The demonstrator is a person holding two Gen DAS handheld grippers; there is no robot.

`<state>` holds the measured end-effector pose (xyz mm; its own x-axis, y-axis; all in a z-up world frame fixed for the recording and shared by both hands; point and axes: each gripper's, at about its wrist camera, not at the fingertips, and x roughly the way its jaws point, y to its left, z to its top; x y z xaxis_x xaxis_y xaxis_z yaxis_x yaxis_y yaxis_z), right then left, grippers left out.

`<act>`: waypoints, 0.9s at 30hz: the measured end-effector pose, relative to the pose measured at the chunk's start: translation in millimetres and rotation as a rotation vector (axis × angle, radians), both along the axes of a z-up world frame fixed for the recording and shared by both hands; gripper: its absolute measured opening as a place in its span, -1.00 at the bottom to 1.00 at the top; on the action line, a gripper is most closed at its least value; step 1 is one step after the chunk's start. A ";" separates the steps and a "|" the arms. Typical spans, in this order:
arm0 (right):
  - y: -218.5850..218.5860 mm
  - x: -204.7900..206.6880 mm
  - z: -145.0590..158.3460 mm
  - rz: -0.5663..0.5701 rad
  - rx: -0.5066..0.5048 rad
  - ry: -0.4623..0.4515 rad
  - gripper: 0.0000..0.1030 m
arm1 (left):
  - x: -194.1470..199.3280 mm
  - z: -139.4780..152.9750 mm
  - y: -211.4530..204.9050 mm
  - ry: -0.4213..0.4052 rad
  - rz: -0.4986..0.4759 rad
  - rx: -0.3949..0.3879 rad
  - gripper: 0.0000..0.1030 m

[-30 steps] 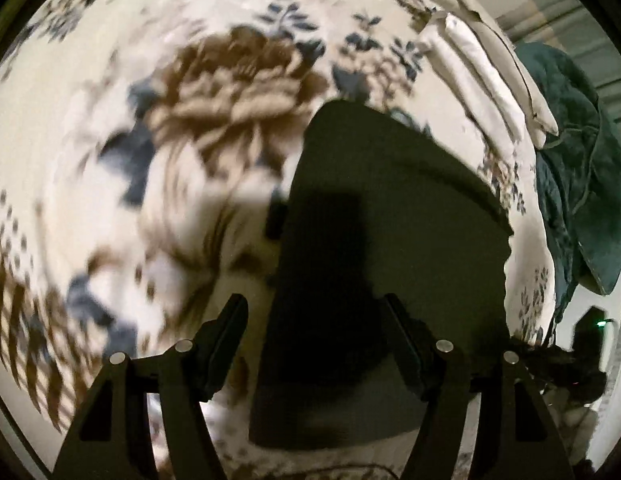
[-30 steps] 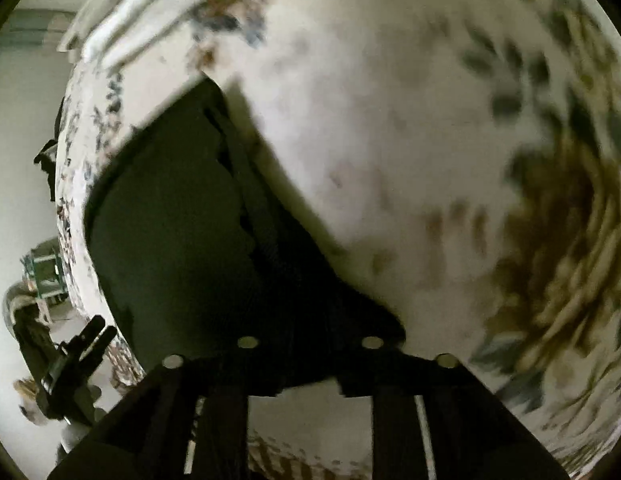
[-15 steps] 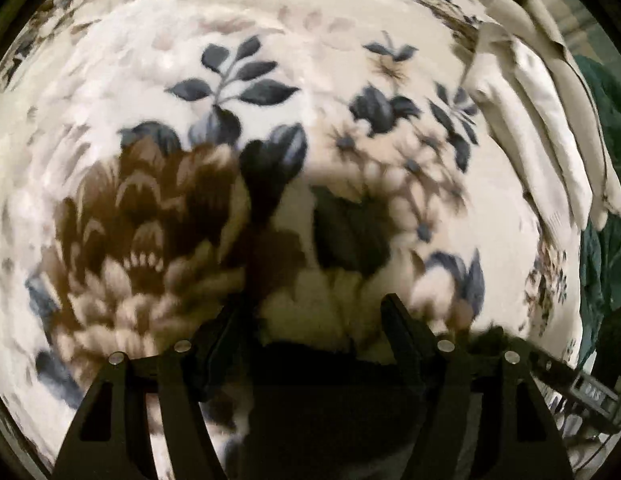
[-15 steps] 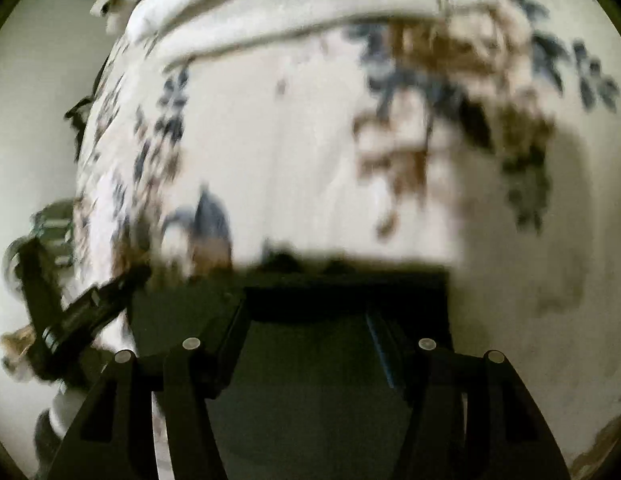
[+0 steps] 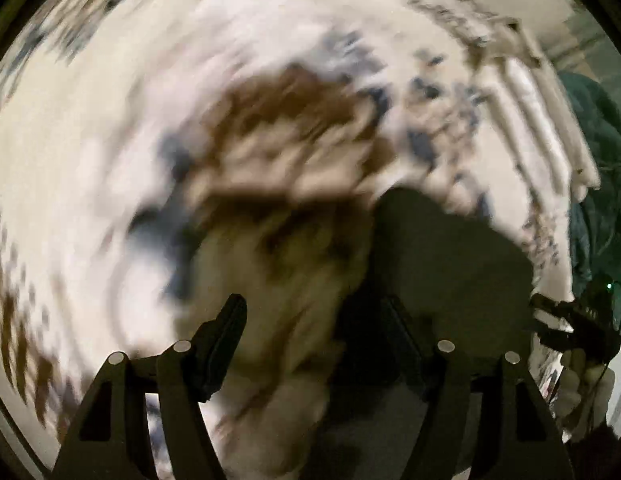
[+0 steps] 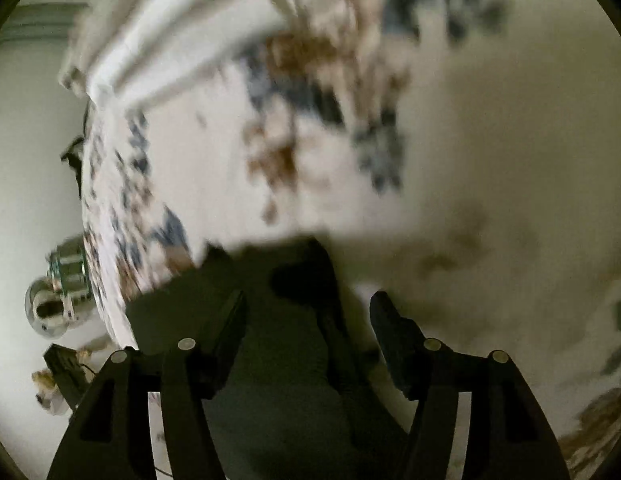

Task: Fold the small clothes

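Observation:
A dark folded garment [image 5: 450, 264] lies on the floral blanket [image 5: 110, 160], in the lower right of the blurred left wrist view. My left gripper [image 5: 314, 320] is open with nothing between its fingers; its right finger overlaps the garment's left edge. In the right wrist view the same garment [image 6: 270, 340] fills the lower middle, near the bed's left edge. My right gripper [image 6: 306, 320] is open above it, its fingers spread over the cloth without holding it. Both views are motion-blurred.
Folded cream-white clothes [image 5: 542, 112] lie at the blanket's far right, also showing in the right wrist view [image 6: 170, 40]. A teal garment [image 5: 598, 184] hangs beyond them. The other gripper [image 5: 578, 324] shows at the right. The bed edge [image 6: 98, 240] drops to the floor with small objects.
Both grippers have pulled back and swung sideways; the dark garment shows more fully again in both views. The right gripper, shut on the cloth a second ago, stays open.

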<state>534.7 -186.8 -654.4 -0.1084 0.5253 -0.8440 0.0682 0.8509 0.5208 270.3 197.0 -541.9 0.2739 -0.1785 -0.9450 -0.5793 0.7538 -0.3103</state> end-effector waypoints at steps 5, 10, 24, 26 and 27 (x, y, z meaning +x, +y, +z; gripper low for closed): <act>29.3 -2.7 7.5 0.114 -0.008 -0.130 -0.76 | -29.0 -30.3 2.8 0.012 0.036 -0.069 0.37; 30.3 3.7 7.9 0.127 -0.055 -0.133 -0.68 | -20.1 -50.1 19.3 -0.030 0.095 -0.235 1.00; -91.2 -128.6 54.2 -0.184 -0.007 0.110 -0.19 | -13.0 -32.9 14.3 0.041 0.138 -0.199 1.00; -85.4 -150.9 36.8 -0.234 0.016 0.149 -0.19 | -13.1 -22.4 4.9 0.041 0.116 -0.149 1.00; -81.6 -155.5 28.1 -0.252 0.024 0.162 -0.19 | -12.9 -16.8 1.7 0.042 0.107 -0.124 1.00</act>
